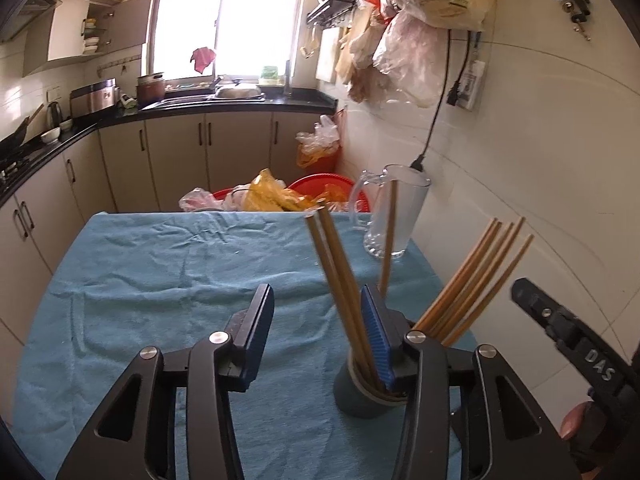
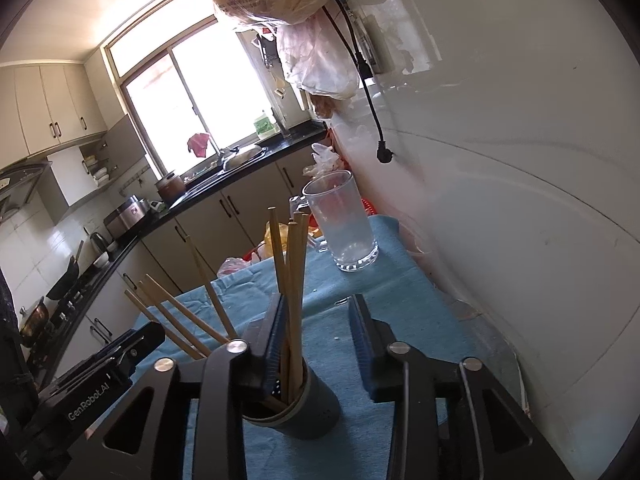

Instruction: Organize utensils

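Chopsticks (image 1: 344, 292) stand upright and splayed in the grey holder cup (image 1: 360, 394), which sits on the blue cloth (image 1: 160, 280) toward the near right corner of the tabletop. In the left wrist view two sticks lean left, crossing in front of my inner finger pad; another fan of sticks (image 1: 476, 280) leans right, behind that finger. One more stick shows upright past the finger's tip, in line with the glass mug; I cannot tell whether it stands in the cup or in the mug.

Left gripper (image 1: 316, 332): fingers spread wide, nothing between them. The right-hand finger (image 1: 376, 344) sits at the cup's rim, against the leaning sticks; whether it touches them I cannot tell.

Right gripper (image 2: 320, 340): fingers likewise parted, nothing clamped. In the right wrist view its left finger (image 2: 274, 340) is just beside the central bundle of sticks (image 2: 294, 280); the cup (image 2: 304, 408) lies below and between the fingers, nearer the left one. Contact with the sticks cannot be resolved.

Each gripper's body shows at the edge of the other's view.

Glass mug (image 1: 394, 212) with handle stands upright near the far right corner of the tabletop, close to the tiled wall (image 1: 540, 160).

Beyond the far edge: red basin (image 1: 324, 184) with plastic bags, black countertop (image 1: 224, 104), window (image 1: 228, 16).
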The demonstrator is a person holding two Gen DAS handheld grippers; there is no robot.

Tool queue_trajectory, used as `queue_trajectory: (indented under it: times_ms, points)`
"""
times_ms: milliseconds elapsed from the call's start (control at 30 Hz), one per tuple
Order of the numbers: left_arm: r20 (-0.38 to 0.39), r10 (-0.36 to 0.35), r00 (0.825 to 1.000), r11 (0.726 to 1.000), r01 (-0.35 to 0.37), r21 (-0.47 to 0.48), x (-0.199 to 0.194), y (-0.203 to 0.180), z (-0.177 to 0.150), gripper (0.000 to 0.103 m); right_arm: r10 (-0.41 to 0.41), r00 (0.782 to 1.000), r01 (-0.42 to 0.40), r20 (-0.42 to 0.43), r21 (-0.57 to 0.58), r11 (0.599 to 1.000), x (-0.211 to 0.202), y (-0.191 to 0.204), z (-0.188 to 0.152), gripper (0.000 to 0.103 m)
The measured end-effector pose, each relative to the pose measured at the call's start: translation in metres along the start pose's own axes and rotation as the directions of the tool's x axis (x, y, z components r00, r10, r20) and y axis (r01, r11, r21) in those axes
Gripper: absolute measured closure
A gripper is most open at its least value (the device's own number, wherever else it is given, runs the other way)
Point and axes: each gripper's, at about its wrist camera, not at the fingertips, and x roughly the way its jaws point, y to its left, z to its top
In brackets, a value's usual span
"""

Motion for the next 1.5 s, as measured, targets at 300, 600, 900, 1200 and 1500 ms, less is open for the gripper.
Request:
queue_trajectory:
  times_ms: [300, 600, 900, 1200, 1500]
  points:
    - [-0.02, 0.054, 0.998, 0.999, -0.054, -0.001, 0.006, 0.004, -0.003, 0.041, -0.024, 1.0, 0.024, -0.003, -0.002, 1.0, -0.001, -0.001, 0.0, 0.048]
    - [0.024, 0.221, 0.975, 0.975, -0.221, -0.016, -0.005, 0.015, -0.009, 0.013, -0.133, 0.991, 0.133, -0.003, 0.004, 0.991, -0.002, -0.009, 0.001, 0.015]
    - [0.1, 0.383, 0.918, 0.923, -0.386, 0.007, -0.05, 0.02, -0.028, 0.002, -0.289, 0.957, 0.287, -0.03, -0.064, 0.956, -0.018, -0.002, -0.012, 0.008]
    - [0.117, 0.36, 0.925, 0.928, -0.368, 0.053, -0.119, 0.037, -0.08, 0.0, -0.301, 0.954, 0.301, 0.018, -0.112, 0.947, -0.086, 0.016, -0.053, 0.004]
    - [0.098, 0.365, 0.926, 0.922, -0.374, 0.101, -0.174, 0.036, -0.143, 0.0, -0.327, 0.944, 0.33, 0.044, -0.161, 0.93, -0.151, 0.03, -0.115, 0.002]
